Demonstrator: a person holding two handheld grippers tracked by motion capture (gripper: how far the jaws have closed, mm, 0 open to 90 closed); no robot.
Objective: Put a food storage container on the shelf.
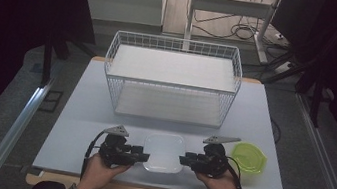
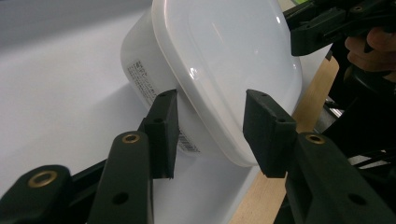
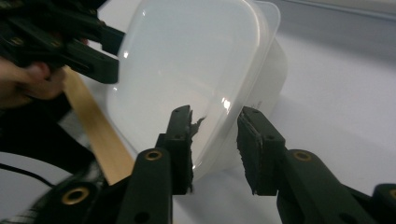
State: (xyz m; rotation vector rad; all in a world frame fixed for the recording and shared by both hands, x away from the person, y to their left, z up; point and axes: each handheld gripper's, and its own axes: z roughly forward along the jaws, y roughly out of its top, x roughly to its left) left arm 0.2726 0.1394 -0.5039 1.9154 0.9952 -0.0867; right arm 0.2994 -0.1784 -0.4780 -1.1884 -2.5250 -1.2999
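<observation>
White plastic food container [image 1: 164, 153] sits at the near edge of the bench [image 1: 78, 111], between both grippers. Left gripper [image 1: 140, 154] has its jaws straddling the container's left rim, one jaw under the lip, one over the lid; pads not clearly pressing, so apart around it. Right gripper [image 1: 186, 159] does likewise on the right rim, a gap showing at one pad. Likely step: two-sided grab and lift. To do well, close both evenly on the rim, keep level, lift together so the lid doesn't pop. Contents can't be told through the cloudy lid. Green bowl-like container [image 1: 249, 157] just right of the right gripper looks empty. Wire basket [image 1: 172, 77] farther back is empty.
</observation>
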